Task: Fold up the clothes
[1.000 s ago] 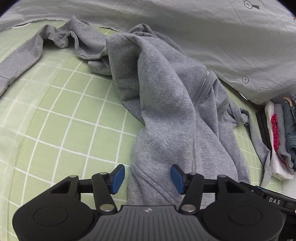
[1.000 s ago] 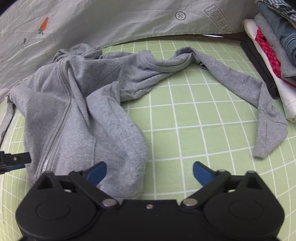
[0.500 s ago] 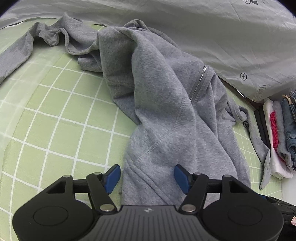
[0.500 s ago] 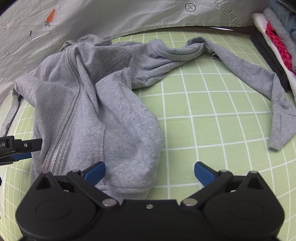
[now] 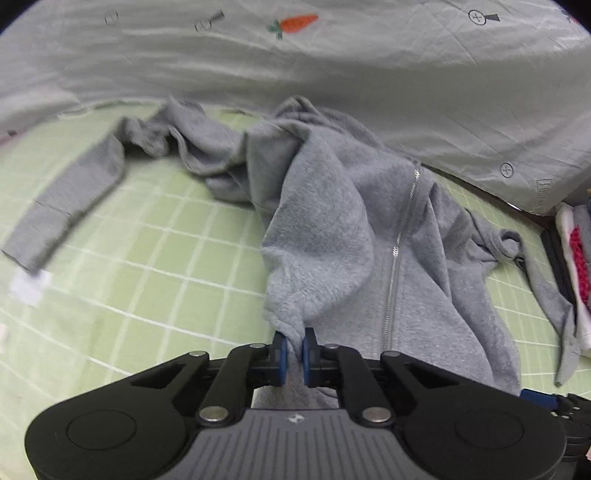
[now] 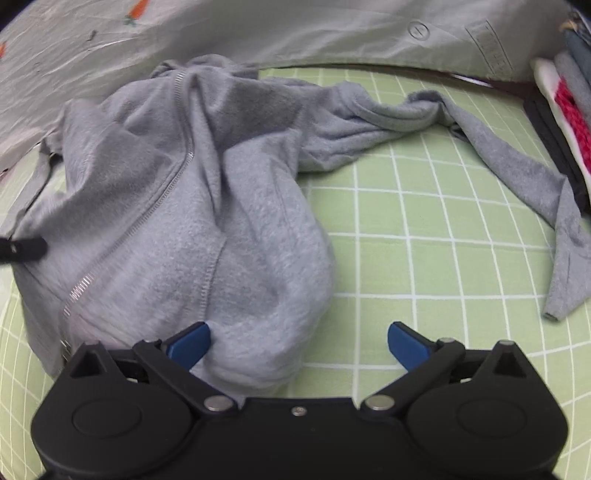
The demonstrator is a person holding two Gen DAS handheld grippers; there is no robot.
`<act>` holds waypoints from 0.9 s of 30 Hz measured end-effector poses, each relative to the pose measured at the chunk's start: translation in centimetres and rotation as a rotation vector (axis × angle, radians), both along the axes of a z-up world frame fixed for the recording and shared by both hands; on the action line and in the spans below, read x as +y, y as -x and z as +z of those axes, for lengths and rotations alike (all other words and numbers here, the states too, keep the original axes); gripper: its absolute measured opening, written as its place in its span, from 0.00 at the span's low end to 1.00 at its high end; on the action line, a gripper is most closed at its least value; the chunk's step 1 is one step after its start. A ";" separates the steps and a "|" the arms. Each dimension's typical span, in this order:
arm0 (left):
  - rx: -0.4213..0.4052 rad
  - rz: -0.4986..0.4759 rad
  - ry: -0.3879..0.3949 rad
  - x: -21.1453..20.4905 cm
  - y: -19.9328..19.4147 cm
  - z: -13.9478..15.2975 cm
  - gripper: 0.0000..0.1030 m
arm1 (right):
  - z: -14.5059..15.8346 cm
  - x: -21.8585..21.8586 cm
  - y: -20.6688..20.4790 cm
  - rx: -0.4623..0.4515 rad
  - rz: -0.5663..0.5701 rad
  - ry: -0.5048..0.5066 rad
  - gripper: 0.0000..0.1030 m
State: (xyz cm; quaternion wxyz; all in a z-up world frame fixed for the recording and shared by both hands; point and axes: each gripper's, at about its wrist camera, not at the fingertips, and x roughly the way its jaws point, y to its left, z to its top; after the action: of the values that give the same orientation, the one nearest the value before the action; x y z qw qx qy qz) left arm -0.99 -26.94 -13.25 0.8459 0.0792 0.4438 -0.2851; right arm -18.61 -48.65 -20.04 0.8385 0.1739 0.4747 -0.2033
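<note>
**gridmat_fan:** What's changed since half a second back? Near stuff first pls.

**foldwatch:** Biggest change is up close: the left hand-held gripper [image 5: 293,349], which was spread wide around the hem before, is now pinched down on a bunched bit of the gray hoodie [image 5: 354,236], and the fabric is pulled up into a small peak right at the blue pads [image 5: 281,350]. The right hand-held gripper [image 6: 297,341] is kept wide apart, as it was; the rounded lower edge of the hoodie is seen between its pads, the left pad touching the cloth and nothing clamped.

**gridmat_fan:** And where's the hoodie lying?

**foldwatch:** It's crumpled on the green grid mat [image 6: 424,266], zipper [image 5: 397,254] facing up. One sleeve [image 5: 62,206] is stretched out to the left in the left wrist view, the other sleeve [image 6: 524,177] is draped toward a stack of folded clothes [image 6: 565,99] at the mat's edge. The left view is tilted up more than before, so more of the pale sheet [image 5: 332,85] behind is shown.

**gridmat_fan:** Any writing?

**foldwatch:** A carrot print [image 5: 293,24] and small circled-plus marks can be made out on the sheet. A boxed label [image 6: 489,46] is there too, but its letters can't be read.
</note>
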 end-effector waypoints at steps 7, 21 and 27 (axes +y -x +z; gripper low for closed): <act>-0.444 -0.199 -0.269 -2.7 3.9 2.5 0.08 | 0.4 -0.2 -0.3 -0.008 -0.029 0.024 1.00; -0.109 -0.519 -0.180 -5.6 5.6 -3.6 0.23 | -0.9 -0.6 0.7 0.035 -0.076 0.009 1.00; 0.043 -0.324 0.033 -1.3 2.5 -1.0 0.27 | -1.3 -0.5 0.4 0.044 -0.085 -0.003 1.00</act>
State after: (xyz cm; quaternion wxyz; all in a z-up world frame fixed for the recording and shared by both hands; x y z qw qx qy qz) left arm -3.47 -28.26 -14.29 0.7804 0.1297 0.4384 -0.4266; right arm -19.03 -49.15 -21.31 0.8183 0.1906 0.4853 -0.2420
